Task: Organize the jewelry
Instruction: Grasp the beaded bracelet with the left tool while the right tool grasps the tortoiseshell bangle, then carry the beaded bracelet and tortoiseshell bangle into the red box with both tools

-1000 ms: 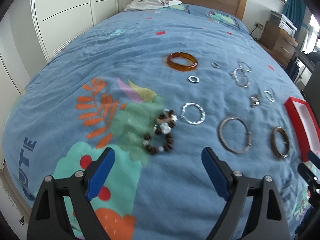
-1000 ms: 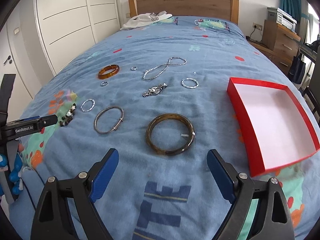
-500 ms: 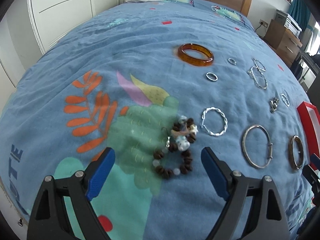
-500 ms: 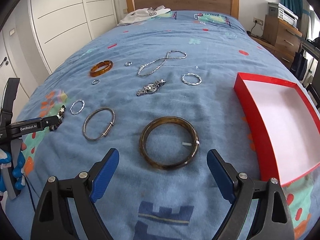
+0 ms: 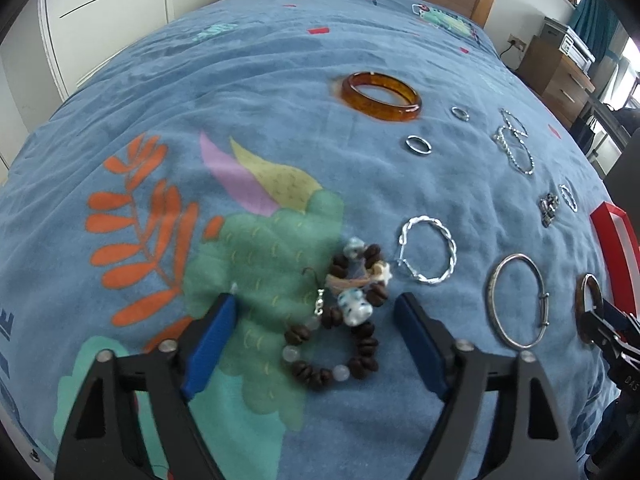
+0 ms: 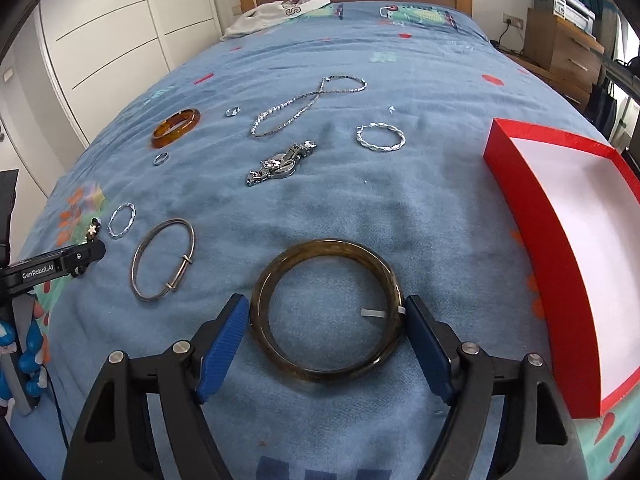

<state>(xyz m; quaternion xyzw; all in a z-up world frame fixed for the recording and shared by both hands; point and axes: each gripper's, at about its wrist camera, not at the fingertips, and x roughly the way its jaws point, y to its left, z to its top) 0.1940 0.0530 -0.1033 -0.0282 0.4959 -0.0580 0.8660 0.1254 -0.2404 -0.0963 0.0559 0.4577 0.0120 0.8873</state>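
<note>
A brown beaded bracelet (image 5: 354, 308) with pale charms lies on the blue bedspread, between the fingers of my left gripper (image 5: 316, 304). Its jaws are closing, and the left pad still stands clear of the beads. In the right wrist view a dark brown bangle (image 6: 324, 245) lies flat between the blue pads of my right gripper (image 6: 326, 306). These jaws are closing too, with the pads right beside the bangle's outer rim. To its right stands a red box (image 6: 520, 208) with a white inside and nothing in it.
More jewelry lies spread on the bed: an amber bangle (image 5: 380, 96), a silver bangle (image 6: 172, 287), twisted silver hoops (image 5: 452, 246) (image 6: 380, 138), a chain necklace (image 6: 304, 104), a silver watch-like piece (image 6: 280, 164) and small rings (image 5: 418, 145). A wooden dresser (image 6: 560, 40) stands beside the bed.
Both grippers have come down and forward over the bed. The beaded bracelet now sits between the left fingers and the dark bangle between the right ones, and both pairs of jaws have narrowed.
</note>
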